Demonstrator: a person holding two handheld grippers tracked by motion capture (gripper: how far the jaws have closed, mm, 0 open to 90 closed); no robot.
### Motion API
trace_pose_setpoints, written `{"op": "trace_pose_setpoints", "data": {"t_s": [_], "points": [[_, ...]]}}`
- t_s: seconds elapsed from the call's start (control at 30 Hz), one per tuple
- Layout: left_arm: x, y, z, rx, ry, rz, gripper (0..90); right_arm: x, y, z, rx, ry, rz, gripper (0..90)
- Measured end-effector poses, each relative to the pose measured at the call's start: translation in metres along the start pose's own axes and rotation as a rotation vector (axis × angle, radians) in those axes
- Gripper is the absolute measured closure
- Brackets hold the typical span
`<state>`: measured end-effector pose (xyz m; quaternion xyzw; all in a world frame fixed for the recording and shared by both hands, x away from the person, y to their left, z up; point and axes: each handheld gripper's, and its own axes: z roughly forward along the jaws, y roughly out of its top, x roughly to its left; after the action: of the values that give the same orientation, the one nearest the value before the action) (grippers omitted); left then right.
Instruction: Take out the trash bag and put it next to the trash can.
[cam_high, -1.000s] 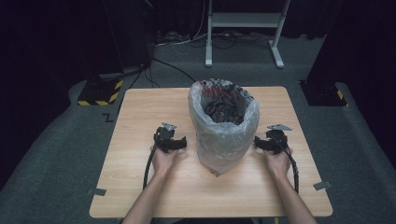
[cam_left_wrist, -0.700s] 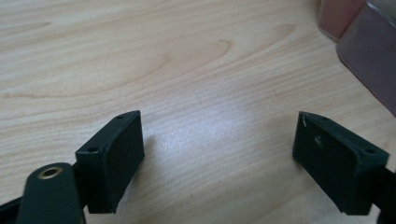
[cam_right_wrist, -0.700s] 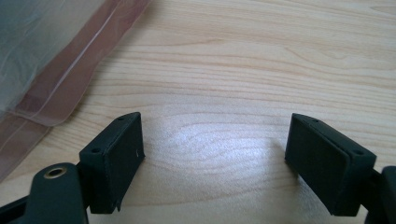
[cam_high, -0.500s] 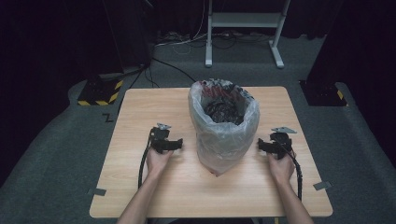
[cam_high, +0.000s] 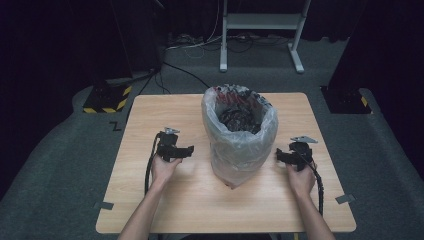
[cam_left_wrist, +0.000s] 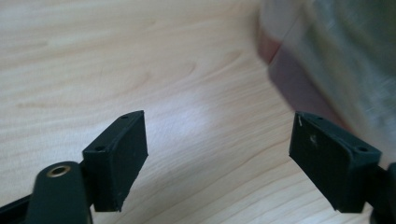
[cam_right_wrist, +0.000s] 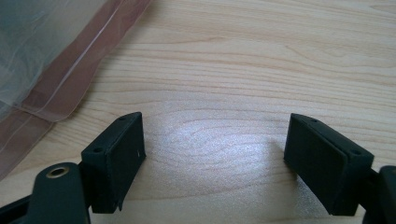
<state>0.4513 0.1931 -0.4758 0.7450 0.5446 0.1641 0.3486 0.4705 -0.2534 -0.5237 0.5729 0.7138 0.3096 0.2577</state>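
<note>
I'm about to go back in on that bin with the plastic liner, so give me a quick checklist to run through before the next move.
1. Left tool jaws open, nothing between them: ok; they have just been closing slightly.
2. Right tool jaws open, nothing between them: ok.
3. Clear crinkled plastic liner bag draped over the dark red bin: ok.
4. Bin standing upright on the light wooden table: ok.
5. Both tools apart from the bag, one on each side: ok.
6. Dark contents inside the bin settled and identifiable: cannot tell.
</note>
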Motion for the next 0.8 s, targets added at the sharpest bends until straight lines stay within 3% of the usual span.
{"op": "trace_pose_setpoints", "data": {"t_s": [0.07,0.1,0.17,0.23,0.3,0.4,0.6,0.67,0.8], "points": [[-0.002,0.005,-0.005,-0.017,-0.030,-0.002,21.5,0.000,0.000,0.000,0.000,0.000,0.000,19.9],[-0.003,0.009,-0.011,-0.046,-0.055,0.025,22.1,0.000,0.000,0.000,0.000,0.000,0.000,20.0],[-0.006,0.011,-0.015,-0.074,-0.074,0.046,22.0,0.000,0.000,0.000,-0.001,0.003,0.000,20.1],[-0.007,0.012,-0.017,-0.084,-0.089,0.042,22.2,0.000,0.000,0.000,-0.001,0.004,-0.001,20.7],[-0.007,0.014,-0.019,-0.081,-0.087,0.036,21.6,0.000,0.000,0.000,-0.003,0.005,-0.007,20.9],[-0.005,0.018,-0.020,-0.018,-0.087,0.019,18.4,0.000,0.000,0.000,-0.003,0.006,-0.006,20.9],[-0.005,0.024,-0.029,-0.048,-0.074,-0.029,19.1,0.000,0.000,0.000,-0.003,0.008,-0.008,21.1],[-0.007,0.027,-0.033,-0.070,-0.086,-0.050,19.9,0.000,0.000,0.000,-0.003,0.008,-0.008,21.1],[-0.013,0.038,-0.045,-0.089,-0.092,-0.024,19.6,0.000,0.000,0.000,-0.003,0.008,-0.008,21.1]]}}
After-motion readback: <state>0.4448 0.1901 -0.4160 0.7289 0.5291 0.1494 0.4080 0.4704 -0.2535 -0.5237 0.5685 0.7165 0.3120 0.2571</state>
